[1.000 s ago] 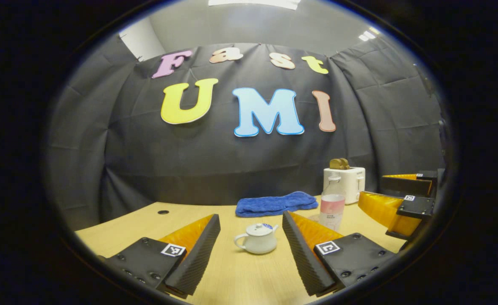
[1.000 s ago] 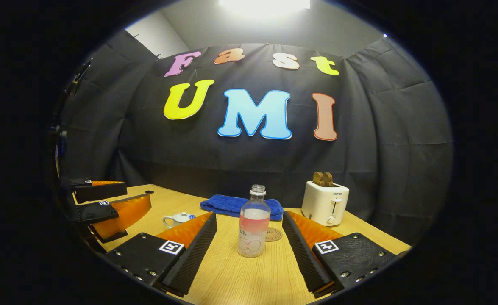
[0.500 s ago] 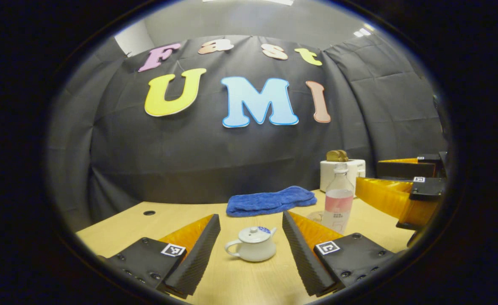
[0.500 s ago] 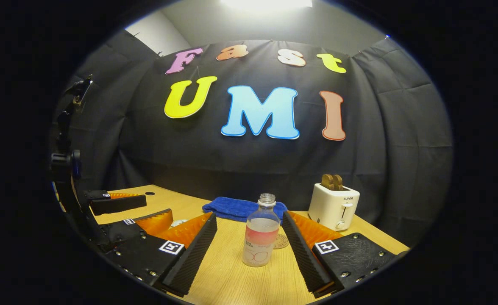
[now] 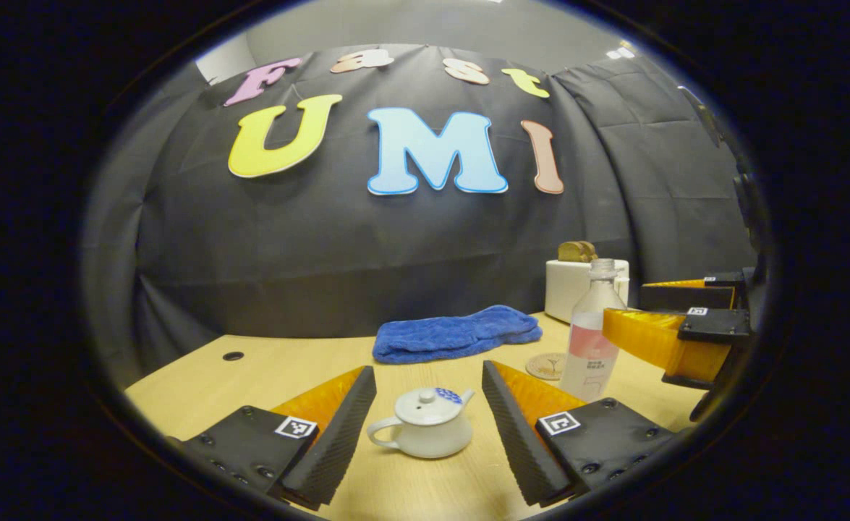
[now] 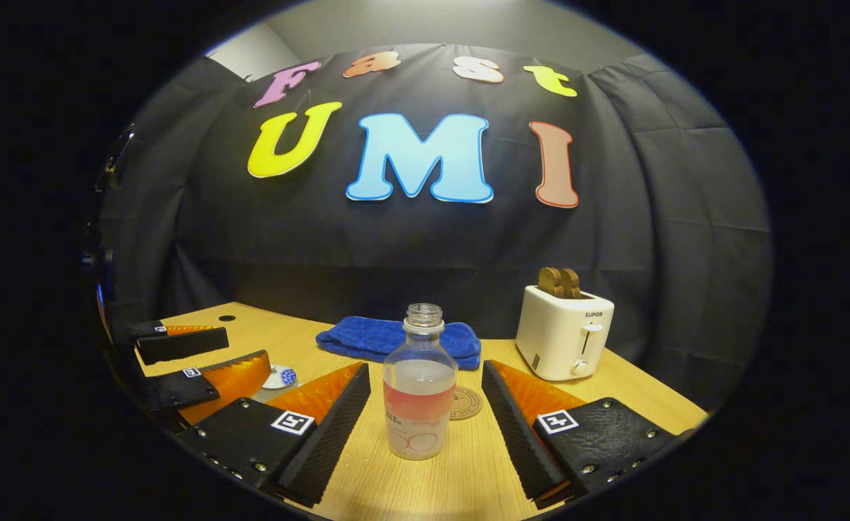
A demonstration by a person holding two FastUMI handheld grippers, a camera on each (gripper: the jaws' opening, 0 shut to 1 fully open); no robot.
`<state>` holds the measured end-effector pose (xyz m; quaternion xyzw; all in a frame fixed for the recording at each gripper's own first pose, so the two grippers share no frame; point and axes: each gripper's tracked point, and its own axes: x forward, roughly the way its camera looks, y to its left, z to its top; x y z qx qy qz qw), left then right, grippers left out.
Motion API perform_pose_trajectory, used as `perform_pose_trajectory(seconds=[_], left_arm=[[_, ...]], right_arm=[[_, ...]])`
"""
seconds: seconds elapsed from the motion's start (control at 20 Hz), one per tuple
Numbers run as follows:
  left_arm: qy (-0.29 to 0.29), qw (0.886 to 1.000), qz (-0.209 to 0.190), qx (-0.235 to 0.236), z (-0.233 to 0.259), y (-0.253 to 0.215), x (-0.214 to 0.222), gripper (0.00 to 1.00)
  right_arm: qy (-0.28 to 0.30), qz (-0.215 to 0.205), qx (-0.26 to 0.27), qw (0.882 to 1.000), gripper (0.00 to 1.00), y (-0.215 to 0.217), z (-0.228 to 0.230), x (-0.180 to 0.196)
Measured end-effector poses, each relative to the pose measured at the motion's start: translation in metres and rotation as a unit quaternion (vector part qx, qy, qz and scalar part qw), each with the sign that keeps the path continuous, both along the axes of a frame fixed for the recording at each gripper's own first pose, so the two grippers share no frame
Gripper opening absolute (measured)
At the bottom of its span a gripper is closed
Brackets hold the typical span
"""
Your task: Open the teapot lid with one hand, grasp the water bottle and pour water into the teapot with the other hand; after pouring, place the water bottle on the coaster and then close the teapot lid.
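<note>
Teapot, lid on, sitting on the table between the left gripper's spread fingers, untouched. Water bottle standing uncapped between the right gripper's parted fingers, coaster just behind.

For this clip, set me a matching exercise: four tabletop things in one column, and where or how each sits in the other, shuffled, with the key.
Things:
1. teapot
2. water bottle
3. blue towel
4. toaster

Places or states:
A. bread slices stick out of its top
B. lies folded at the back of the table, near the cloth wall
C. stands uncapped between the open fingers of the right gripper
D. sits with its lid on, between the open fingers of the left gripper

Pairs: 1-D, 2-C, 3-B, 4-A
</note>
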<state>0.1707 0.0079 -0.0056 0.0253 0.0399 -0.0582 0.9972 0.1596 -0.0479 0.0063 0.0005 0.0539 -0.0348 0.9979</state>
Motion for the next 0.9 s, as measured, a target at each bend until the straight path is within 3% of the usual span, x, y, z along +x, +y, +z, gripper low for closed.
perform_pose_trajectory(seconds=[0.25, 0.55, 0.7, 0.75, 0.9], left_arm=[[0.025, 1.0, -0.013, -0.003, -0.018, -0.002, 0.016, 0.99], [0.032, 0.999, -0.019, -0.015, -0.024, 0.001, 0.029, 0.99], [0.027, 0.999, -0.021, -0.012, -0.024, -0.002, 0.033, 0.92], [0.028, 0.999, -0.024, -0.011, -0.025, -0.004, 0.034, 0.84], [0.034, 0.999, -0.026, 0.001, -0.029, -0.006, 0.036, 0.78]], right_arm=[[0.032, -0.015, -0.001, 0.999, 0.96, -0.006, -0.026, 0.017], [0.059, 0.005, 0.014, 0.998, 0.96, 0.01, -0.05, 0.027], [0.071, 0.006, 0.008, 0.997, 0.96, 0.009, -0.059, 0.032], [0.075, 0.005, 0.011, 0.997, 0.96, 0.008, -0.063, 0.033], [0.082, 0.003, 0.011, 0.997, 0.96, 0.005, -0.067, 0.033]])
